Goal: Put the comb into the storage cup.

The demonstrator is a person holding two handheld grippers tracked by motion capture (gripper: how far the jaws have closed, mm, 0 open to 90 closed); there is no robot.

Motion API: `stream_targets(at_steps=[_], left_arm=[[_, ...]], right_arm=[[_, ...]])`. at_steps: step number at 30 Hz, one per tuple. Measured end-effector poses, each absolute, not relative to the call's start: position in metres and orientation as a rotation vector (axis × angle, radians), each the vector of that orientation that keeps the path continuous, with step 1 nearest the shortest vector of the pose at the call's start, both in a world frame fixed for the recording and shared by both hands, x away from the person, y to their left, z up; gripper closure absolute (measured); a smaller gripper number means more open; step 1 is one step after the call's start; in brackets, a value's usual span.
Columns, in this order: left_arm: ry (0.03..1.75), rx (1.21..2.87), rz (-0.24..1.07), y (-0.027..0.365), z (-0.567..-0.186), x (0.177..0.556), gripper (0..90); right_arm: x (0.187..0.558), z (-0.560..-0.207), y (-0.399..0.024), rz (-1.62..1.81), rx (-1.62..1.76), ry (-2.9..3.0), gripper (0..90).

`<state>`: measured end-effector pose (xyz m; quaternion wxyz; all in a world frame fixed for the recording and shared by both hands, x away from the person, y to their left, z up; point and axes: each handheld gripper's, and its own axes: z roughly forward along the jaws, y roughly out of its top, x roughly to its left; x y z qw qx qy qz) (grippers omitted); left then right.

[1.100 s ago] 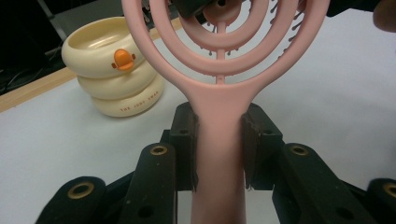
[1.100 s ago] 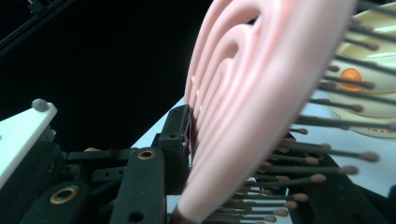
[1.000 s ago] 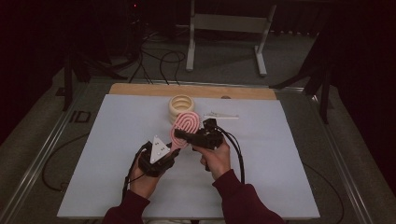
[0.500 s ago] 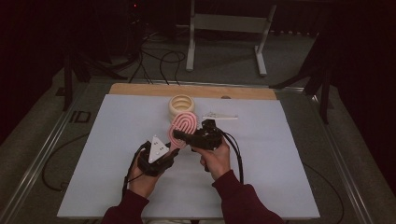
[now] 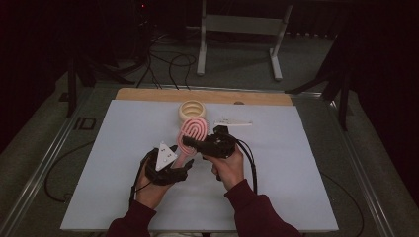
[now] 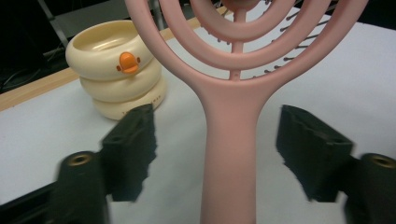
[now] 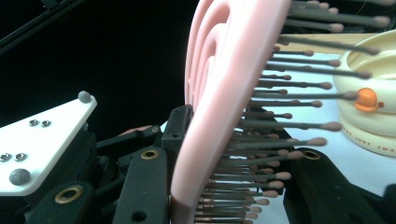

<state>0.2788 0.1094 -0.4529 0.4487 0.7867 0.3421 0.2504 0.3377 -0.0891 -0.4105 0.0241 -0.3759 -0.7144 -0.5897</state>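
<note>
High view, object: pink plastic looped hairbrush (image 5: pixel 191 132), lifted off the white table (image 5: pixel 296 163).
Right gripper (image 5: pixel 190 144): clamped on the brush head.
Left gripper (image 6: pixel 219 149): spread, handle between jaws, untouched.
Nearby: cream ringed duck cup (image 5: pixel 191 109).
Progress: handover apparently pending.

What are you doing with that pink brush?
A person holds a gripper in each hand over the white table. The right gripper is shut on the head of the pink hairbrush, lifting it. The left gripper is open, its fingers on either side of the brush handle without touching it. A cream duck-faced pot sits just behind.
</note>
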Motion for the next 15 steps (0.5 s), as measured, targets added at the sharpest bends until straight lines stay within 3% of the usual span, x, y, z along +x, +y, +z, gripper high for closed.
stream_targets(at_steps=[5, 11, 15], left_arm=[[0.851, 1.946, 0.619, 0.1095, -0.4522, 0.2793, 15.4], [0.853, 1.943, 0.642, 0.1087, -0.4520, 0.2775, 14.1], [0.847, 1.942, 0.613, 0.1109, -0.4516, 0.2788, 2.0]], right_arm=[[0.3379, -0.4105, -0.0896, -1.827, -1.163, -2.219, 63.3], [0.3381, -0.4102, -0.0902, -1.830, -1.165, -2.221, 63.3], [0.3390, -0.4104, -0.0912, -1.830, -1.167, -2.222, 63.3]])
